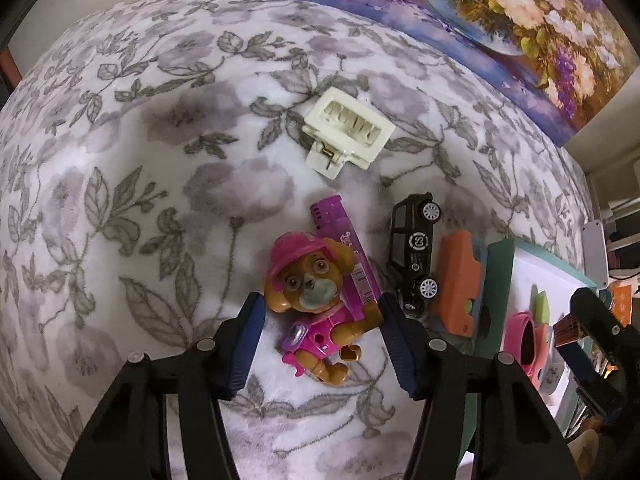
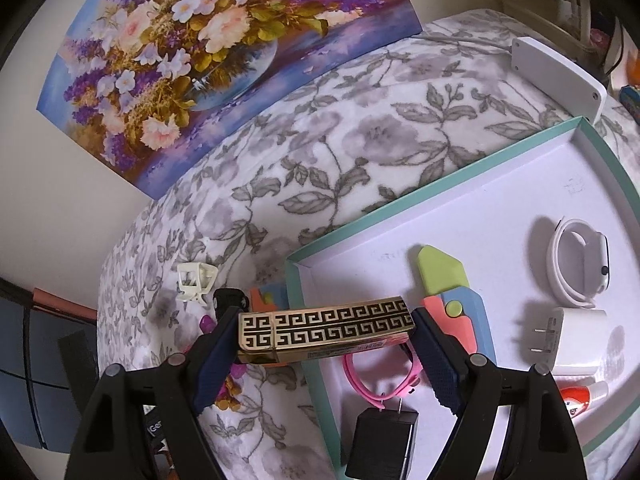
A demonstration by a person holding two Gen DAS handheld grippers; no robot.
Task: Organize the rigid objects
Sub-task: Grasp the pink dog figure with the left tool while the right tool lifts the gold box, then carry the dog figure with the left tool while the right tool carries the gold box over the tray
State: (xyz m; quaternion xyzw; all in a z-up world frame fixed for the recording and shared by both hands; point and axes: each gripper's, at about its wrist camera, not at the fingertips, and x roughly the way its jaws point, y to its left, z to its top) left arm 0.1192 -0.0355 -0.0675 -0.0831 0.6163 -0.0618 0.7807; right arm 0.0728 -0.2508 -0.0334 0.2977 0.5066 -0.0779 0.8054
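Clamped crosswise in the right gripper (image 2: pixel 326 334): a long gold lighter (image 2: pixel 326 330) with a black Greek-key pattern, cap end toward the left pad, a strip of red label along its lower edge. Pinched end to end between the blue ribbed pads (image 2: pixel 212 356), held level above the near-left corner of the teal-rimmed tray (image 2: pixel 456 172), half over the tray, half over the floral blanket (image 2: pixel 360 120).

Inside the tray, on its white floor: a toy utility knife (image 2: pixel 450 280) in yellow-green, coral and blue; a pink watch band (image 2: pixel 380 376) just below the lighter; a black plug adapter (image 2: pixel 382 440) at the near edge; a white plug adapter (image 2: pixel 576 340); a white smartwatch (image 2: pixel 580 266) farther right; a small red-and-white tube (image 2: pixel 584 396) by the right finger.

Left gripper (image 1: pixel 320 344) spread wide, holding nothing, tilted down over the blanket. Between its pads, not touched by either: a brown pup figure (image 1: pixel 316 300) in pink cap and pink vest, lying on its back. Under its shoulder, a purple lighter (image 1: pixel 344 248), slanted. Just right, a black toy car (image 1: pixel 416 256) on its side, near the right pad. Beside the car, an orange toy knife (image 1: pixel 456 284) against the tray's outer wall. Farther up the blanket, well apart, a cream hair claw clip (image 1: pixel 346 132). Floral painting (image 2: pixel 208 48) leaning against the wall behind.
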